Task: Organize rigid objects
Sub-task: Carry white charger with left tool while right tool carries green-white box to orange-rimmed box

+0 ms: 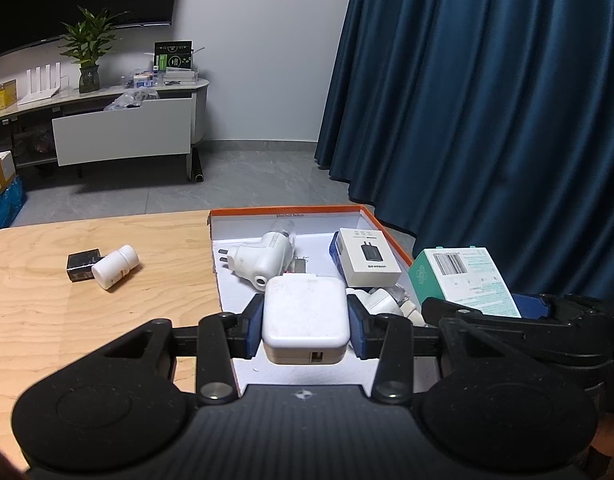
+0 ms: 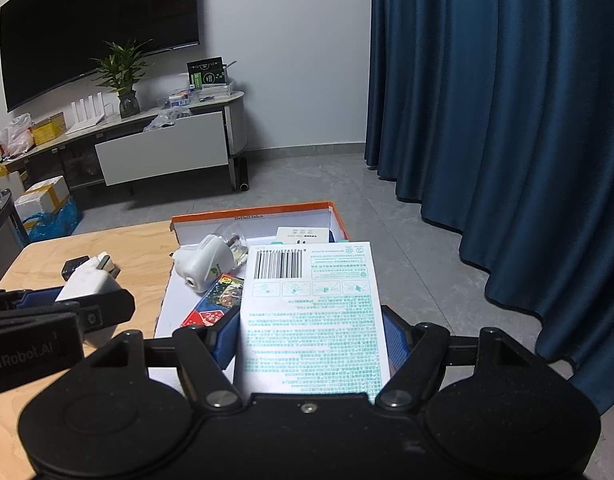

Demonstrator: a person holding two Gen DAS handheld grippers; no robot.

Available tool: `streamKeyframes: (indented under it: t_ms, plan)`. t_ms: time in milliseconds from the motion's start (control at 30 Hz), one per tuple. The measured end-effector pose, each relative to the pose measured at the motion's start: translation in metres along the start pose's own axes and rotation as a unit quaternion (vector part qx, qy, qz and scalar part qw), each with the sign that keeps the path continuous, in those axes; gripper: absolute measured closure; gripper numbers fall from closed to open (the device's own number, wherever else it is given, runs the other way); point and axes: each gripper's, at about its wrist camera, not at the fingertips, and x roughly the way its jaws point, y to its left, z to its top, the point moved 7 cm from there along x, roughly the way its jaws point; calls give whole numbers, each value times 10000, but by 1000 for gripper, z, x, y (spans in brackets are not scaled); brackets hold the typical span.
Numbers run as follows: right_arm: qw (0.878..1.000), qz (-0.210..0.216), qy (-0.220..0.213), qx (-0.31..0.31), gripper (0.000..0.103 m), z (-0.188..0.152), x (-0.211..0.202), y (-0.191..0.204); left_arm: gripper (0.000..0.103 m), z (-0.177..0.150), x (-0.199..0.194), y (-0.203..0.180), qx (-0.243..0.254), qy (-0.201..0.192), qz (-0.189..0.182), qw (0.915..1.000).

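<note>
My left gripper (image 1: 305, 326) is shut on a white square power adapter (image 1: 305, 314) and holds it over the near left part of the orange-rimmed box (image 1: 287, 211). My right gripper (image 2: 311, 334) is shut on a white and teal carton (image 2: 313, 312) with a barcode, held over the box's right side (image 2: 339, 220). The carton also shows in the left wrist view (image 1: 463, 280). In the box lie a white plug-in device (image 1: 259, 260), a white charger box (image 1: 367, 256) and other small white plugs. A white bottle (image 1: 115, 266) and a black block (image 1: 81, 265) lie on the wooden table (image 1: 87, 320).
A blue curtain (image 1: 487, 100) hangs right of the table. A TV stand (image 1: 119, 128) with a plant (image 1: 89, 52) stands across the grey floor. A colourful flat pack (image 2: 217, 300) lies in the box.
</note>
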Motion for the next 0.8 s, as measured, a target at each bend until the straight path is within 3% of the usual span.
streamKeyframes:
  t_ms: [800]
  plan:
    - [9997,146,165,45,19,14,37,-8,60,12,27,1,-106,127,84,9998]
